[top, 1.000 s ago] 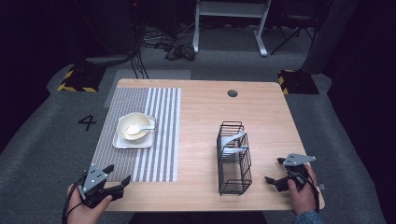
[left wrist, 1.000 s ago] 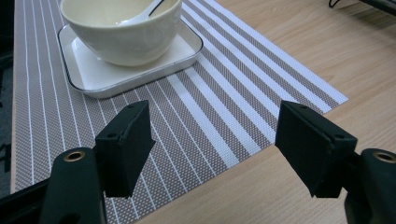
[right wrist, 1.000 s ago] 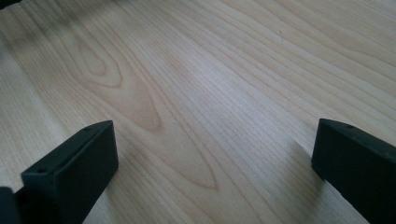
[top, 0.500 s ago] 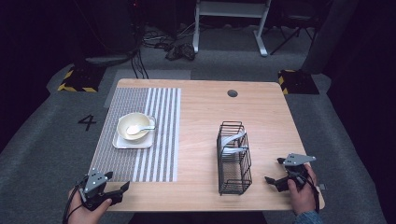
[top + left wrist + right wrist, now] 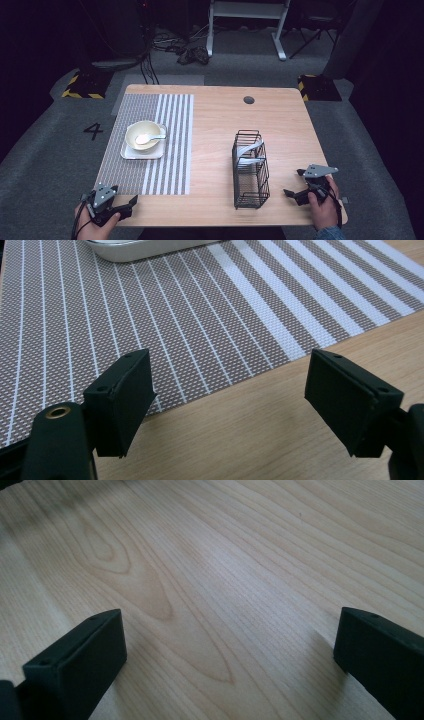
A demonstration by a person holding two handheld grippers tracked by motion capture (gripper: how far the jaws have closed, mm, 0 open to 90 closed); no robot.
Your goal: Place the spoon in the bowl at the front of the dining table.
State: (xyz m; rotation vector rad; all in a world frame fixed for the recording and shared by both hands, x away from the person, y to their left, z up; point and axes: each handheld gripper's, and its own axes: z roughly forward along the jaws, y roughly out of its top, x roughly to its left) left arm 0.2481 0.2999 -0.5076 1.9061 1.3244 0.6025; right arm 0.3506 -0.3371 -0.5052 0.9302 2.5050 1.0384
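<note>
My left gripper [image 5: 131, 205] rests at the table's front left corner, open, nothing between its jaws [image 5: 235, 405]. My right gripper [image 5: 295, 184] sits near the front right edge, open and empty, over bare wood [image 5: 230, 665]. A cream bowl [image 5: 144, 135] holding a white spoon [image 5: 149, 138] stands on a square plate [image 5: 135, 154] on the striped placemat [image 5: 170, 150]. A black wire rack [image 5: 250, 170] with a pale plate [image 5: 248, 154] inside stands right of centre, just left of my right gripper.
The wooden table [image 5: 215, 120] has a round cable hole [image 5: 248, 100] near its far edge. In the left gripper view the plate's edge [image 5: 145, 250] lies ahead on the placemat [image 5: 150, 315]. Grey floor, cables and a desk frame lie beyond the table.
My left gripper has drawn back toward the front edge of the table and a little to the left. The right gripper has stayed put.
</note>
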